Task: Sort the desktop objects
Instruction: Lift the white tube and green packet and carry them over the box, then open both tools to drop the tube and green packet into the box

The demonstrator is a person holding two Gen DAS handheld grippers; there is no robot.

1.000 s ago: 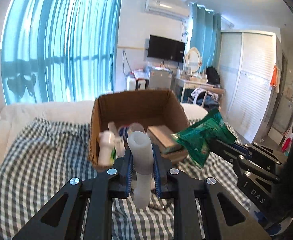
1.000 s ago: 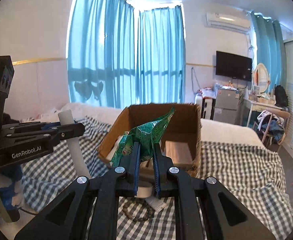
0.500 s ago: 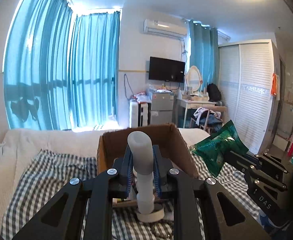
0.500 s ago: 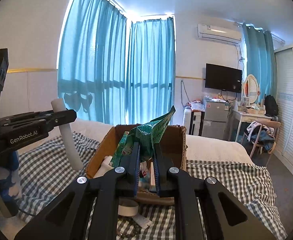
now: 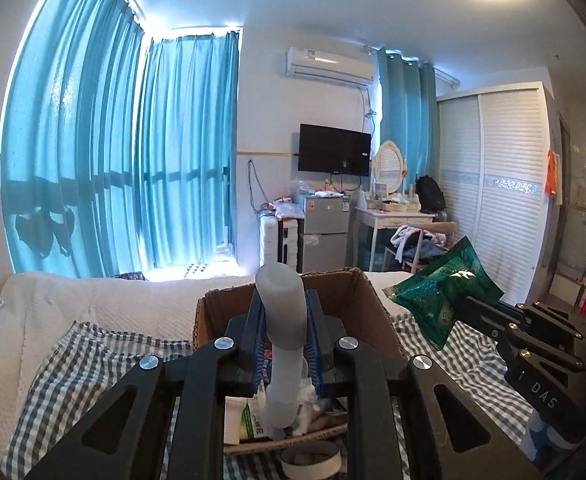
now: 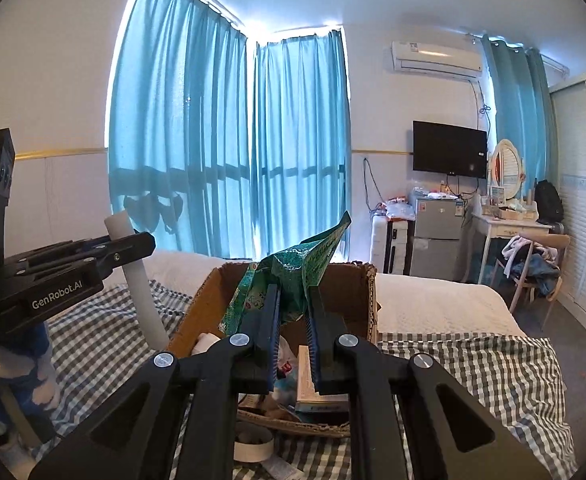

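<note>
Both tongs are rising toward the cardboard box; I'm keeping left tongs pinching the white tube, right tongs pinching the green packet, releasing only once they're over it.

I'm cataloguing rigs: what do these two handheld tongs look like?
Both tongs, left and right, are matte black linkage arms with silver pivot screws and blue ribbed pads. White lettering reads "GenRobot.AI" on the left, "DAS" on the right. A blue-and-white glove is worn.
</note>
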